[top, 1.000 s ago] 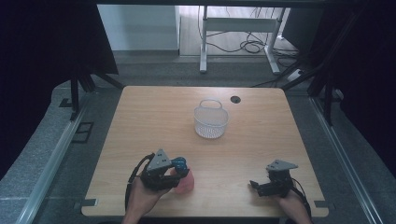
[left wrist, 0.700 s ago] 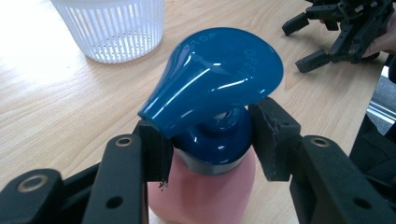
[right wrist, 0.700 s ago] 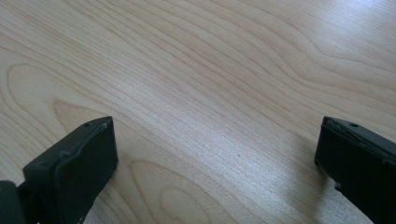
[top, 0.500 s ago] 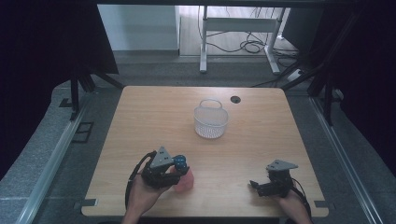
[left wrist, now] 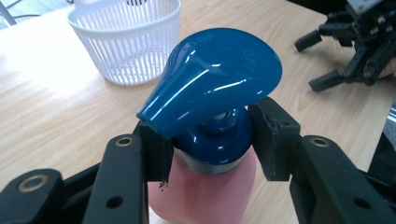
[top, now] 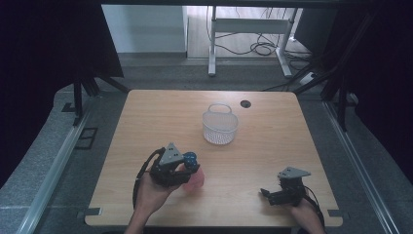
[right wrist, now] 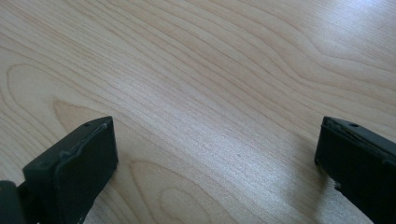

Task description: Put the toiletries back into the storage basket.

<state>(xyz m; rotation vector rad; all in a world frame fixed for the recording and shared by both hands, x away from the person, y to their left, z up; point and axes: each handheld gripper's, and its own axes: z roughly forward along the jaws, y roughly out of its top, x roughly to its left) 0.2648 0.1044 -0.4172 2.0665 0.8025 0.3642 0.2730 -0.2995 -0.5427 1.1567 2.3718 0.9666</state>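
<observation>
High view, layout: we see the desk [top: 146, 122], light wood, with a white slotted basket [top: 220, 124] standing upright near its middle toward the far edge, and a small dark round hole [top: 246, 103] just beyond the basket on the right.
Left tongs [top: 187, 168]: clamped on the pump bottle [top: 194, 179], near the front left of the desk, well apart from the basket.
Left gripper view, grip: both pads press the blue collar of the pump bottle [left wrist: 210, 140] from either side; the pink body hangs below the jaws, the blue pump head spreads above them.
Left gripper view, surroundings: the basket [left wrist: 128, 44] stands beyond the pump head, apart from it; bare desk lies between. The right tongs [left wrist: 322, 60] show at the upper right, off to the side.
Right tongs [top: 269, 194]: low over the front right of the desk, jaws wide.
Right gripper view: we note bare wood grain [right wrist: 210, 93] between the two pads.
Obstructions: we see none on the desk between bottle and basket.
</observation>
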